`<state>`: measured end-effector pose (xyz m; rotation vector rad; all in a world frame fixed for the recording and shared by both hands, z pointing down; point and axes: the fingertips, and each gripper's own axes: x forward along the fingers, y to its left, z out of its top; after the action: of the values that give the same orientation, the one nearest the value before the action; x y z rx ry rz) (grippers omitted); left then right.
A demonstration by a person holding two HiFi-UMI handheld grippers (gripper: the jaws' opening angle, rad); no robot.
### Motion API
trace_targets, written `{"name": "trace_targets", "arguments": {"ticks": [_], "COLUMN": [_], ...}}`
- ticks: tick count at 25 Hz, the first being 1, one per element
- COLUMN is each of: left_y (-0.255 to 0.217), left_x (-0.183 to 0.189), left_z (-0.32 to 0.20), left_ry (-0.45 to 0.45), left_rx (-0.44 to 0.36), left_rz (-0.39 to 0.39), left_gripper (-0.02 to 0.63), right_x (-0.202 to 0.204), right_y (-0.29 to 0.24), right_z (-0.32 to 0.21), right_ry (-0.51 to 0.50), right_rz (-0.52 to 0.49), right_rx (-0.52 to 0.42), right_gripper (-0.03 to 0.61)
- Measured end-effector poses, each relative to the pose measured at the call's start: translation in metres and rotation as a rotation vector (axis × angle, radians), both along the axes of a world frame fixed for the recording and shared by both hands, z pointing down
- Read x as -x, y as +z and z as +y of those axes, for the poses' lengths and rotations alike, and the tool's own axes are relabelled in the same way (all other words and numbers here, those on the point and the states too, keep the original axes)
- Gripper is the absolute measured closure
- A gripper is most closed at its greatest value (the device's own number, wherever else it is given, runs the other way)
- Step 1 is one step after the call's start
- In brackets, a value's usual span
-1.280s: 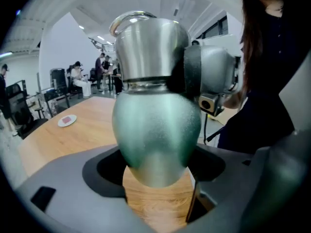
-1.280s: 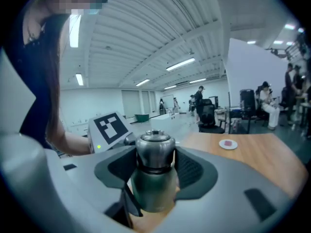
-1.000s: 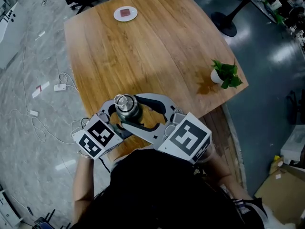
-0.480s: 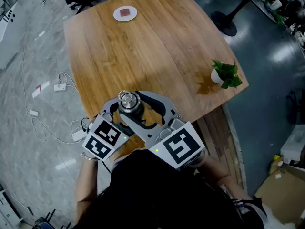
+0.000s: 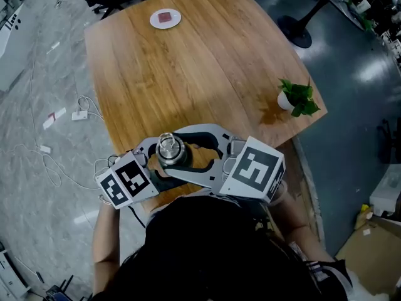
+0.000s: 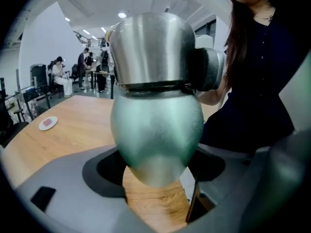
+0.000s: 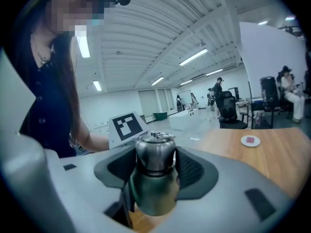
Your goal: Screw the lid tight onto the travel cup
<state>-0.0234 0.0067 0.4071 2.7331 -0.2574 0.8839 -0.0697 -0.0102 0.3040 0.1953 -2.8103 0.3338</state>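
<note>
A travel cup with a green body (image 6: pixel 155 130) and a steel lid (image 5: pixel 170 147) stands near the front edge of the wooden table (image 5: pixel 188 68). Seen from the head camera, my left gripper (image 5: pixel 160 163) reaches in from the left, shut on the cup's body, which fills the left gripper view. My right gripper (image 5: pixel 174 148) comes in from the right. Its dark pads (image 7: pixel 193 171) press on both sides of the lid (image 7: pixel 154 154). The cup's base is hidden behind the jaws.
A small white plate (image 5: pixel 165 18) with something red on it lies at the table's far end. A potted plant (image 5: pixel 296 98) stands at the right edge. Cables and a power strip (image 5: pixel 78 114) lie on the floor at left. People sit at distant desks.
The right gripper's marker cube has swung right and up around the cup. The left one has swung out to the left. The cup sits slightly nearer the front edge.
</note>
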Motion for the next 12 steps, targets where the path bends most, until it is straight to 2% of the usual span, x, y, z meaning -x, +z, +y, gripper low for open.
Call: {"name": "trace_targets", "arguments": {"ticks": [4,7,9,12], "left_y": [0.010,0.011,0.010,0.010], "left_x": [0.006,0.009,0.009,0.010], "left_z": [-0.015,-0.025,-0.028,-0.023], "left_ry": [-0.152,-0.247,-0.254,-0.206], "left_rx": [0.011,0.000,-0.016,-0.022], "left_rz": [-0.036,-0.051,-0.052,-0.052], "left_gripper": [0.240,0.241,0.240,0.241], "right_x": [0.002,-0.001,-0.002,0.000], "right_y": [0.009,0.009,0.008,0.005], "right_z": [-0.012,-0.019,-0.018,-0.008], "right_ry": [0.143,0.244,0.242,0.130], "right_rz": [0.074,0.085,0.080,0.043], "right_rx": [-0.119,-0.158,-0.157,-0.077], "right_gripper": [0.319,0.321,0.319,0.318]}}
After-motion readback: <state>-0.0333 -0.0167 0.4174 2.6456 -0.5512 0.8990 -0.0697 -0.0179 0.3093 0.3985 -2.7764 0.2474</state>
